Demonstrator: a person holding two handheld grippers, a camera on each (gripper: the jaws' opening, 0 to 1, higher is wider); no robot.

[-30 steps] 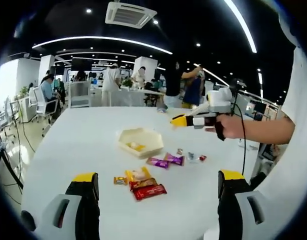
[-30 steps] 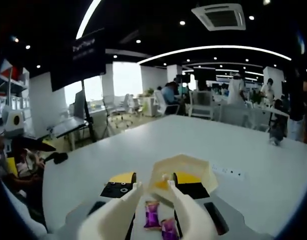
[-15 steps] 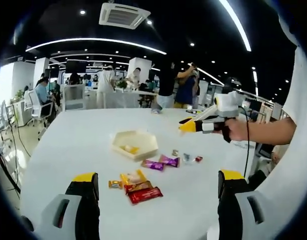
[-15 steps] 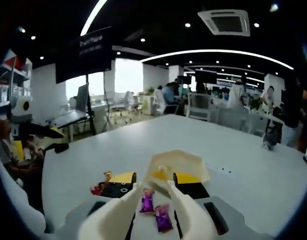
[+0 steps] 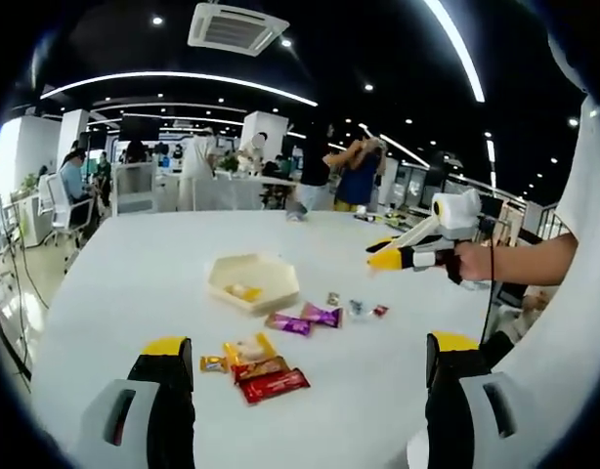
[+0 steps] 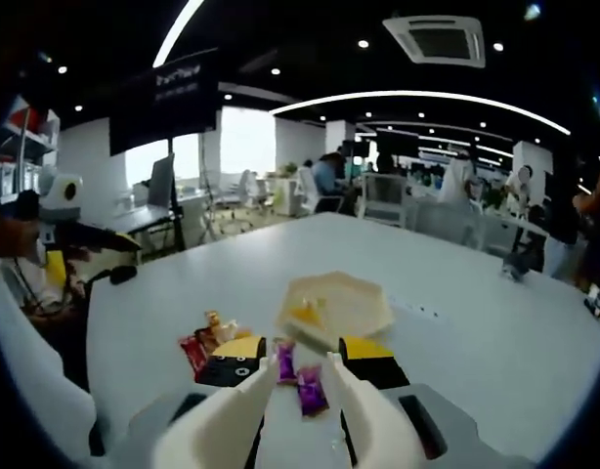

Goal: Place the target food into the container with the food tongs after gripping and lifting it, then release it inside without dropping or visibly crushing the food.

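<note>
An open-plan office with strip lights and people standing in the background surrounds a large white desk [image 5: 134,283]. Near its middle sits a cream hexagonal shallow container [image 5: 252,282], holding a small yellow food piece [image 5: 243,290]. Just beside the container lie two purple wrapped candies [image 5: 305,319]; further along are a few small wrapped sweets [image 5: 357,307]. Nearer the left gripper view's camera lies a cluster of yellow, orange and red wrapped snacks [image 5: 258,366].

In the left gripper view, the left gripper [image 5: 310,391] has its black, yellow-tipped fingers spread wide apart, with nothing between them, above the near edge of the desk. The right gripper [image 5: 403,254] comes in from the right, held in a person's hand [image 5: 473,262], raised above the desk and well apart from the container.

In the right gripper view, a pair of white food tongs [image 6: 298,410] rises between the right gripper's fingers, its two arms parted, with the purple candies [image 6: 300,376] seen in the gap and the container [image 6: 336,305] beyond. Whether the tongs touch the candies cannot be told.
</note>
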